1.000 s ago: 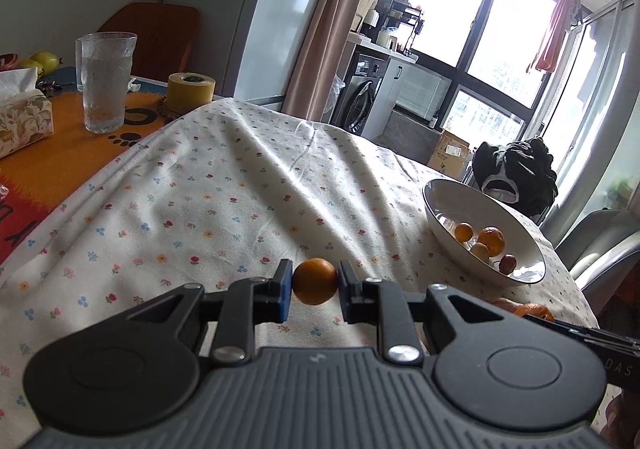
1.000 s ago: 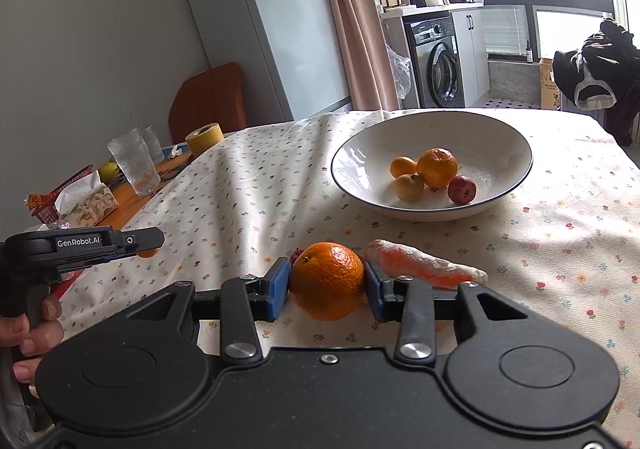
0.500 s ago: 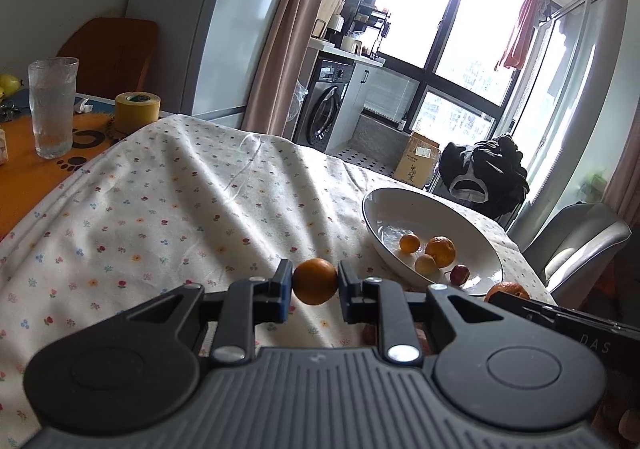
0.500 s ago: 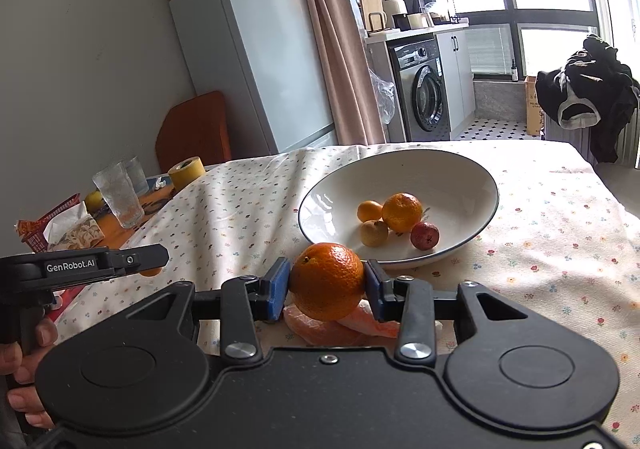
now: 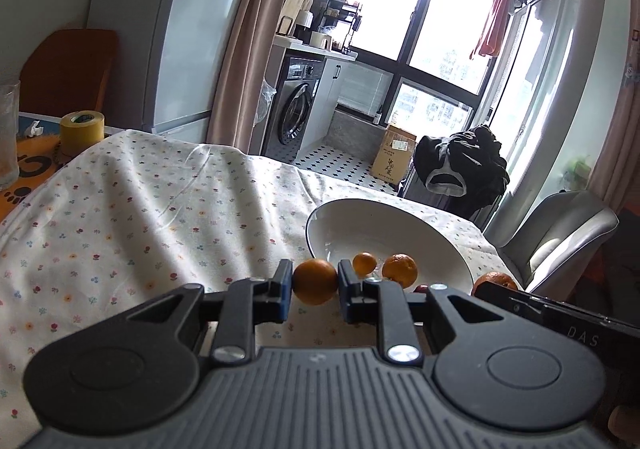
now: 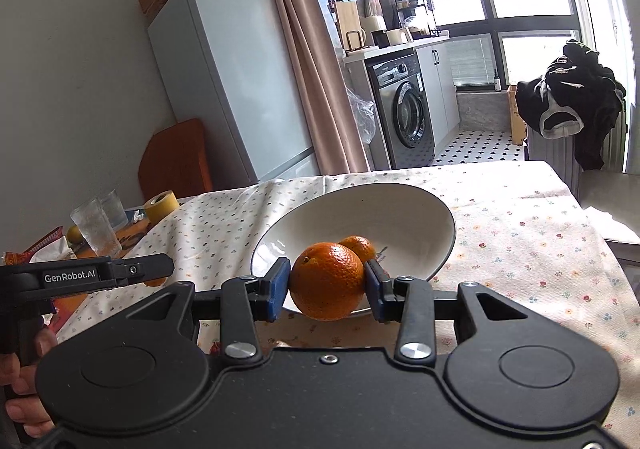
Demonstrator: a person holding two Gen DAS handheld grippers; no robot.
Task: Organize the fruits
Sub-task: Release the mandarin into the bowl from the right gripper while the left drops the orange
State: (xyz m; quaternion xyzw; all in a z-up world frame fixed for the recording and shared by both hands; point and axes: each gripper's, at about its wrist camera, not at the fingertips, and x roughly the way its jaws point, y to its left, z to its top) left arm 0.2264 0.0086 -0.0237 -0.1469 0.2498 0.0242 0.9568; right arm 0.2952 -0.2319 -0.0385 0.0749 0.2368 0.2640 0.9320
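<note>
Both claws have closed in on the white bowl over the past second, each carrying fruit. The right claw is clamped on a large orange, which now hangs at the bowl's near rim rather than low over the tabletop; the pale carrot-like piece it hovered beside has dropped out of sight below it. The left claw grips a small orange and has swung from the open flowered cloth toward the bowl, which sits just ahead and to the right of its fingers. Inside the bowl lie a small orange fruit and a bigger one. Both oranges look nearly ready to be dropped in, the right one first by the look of it.
</note>
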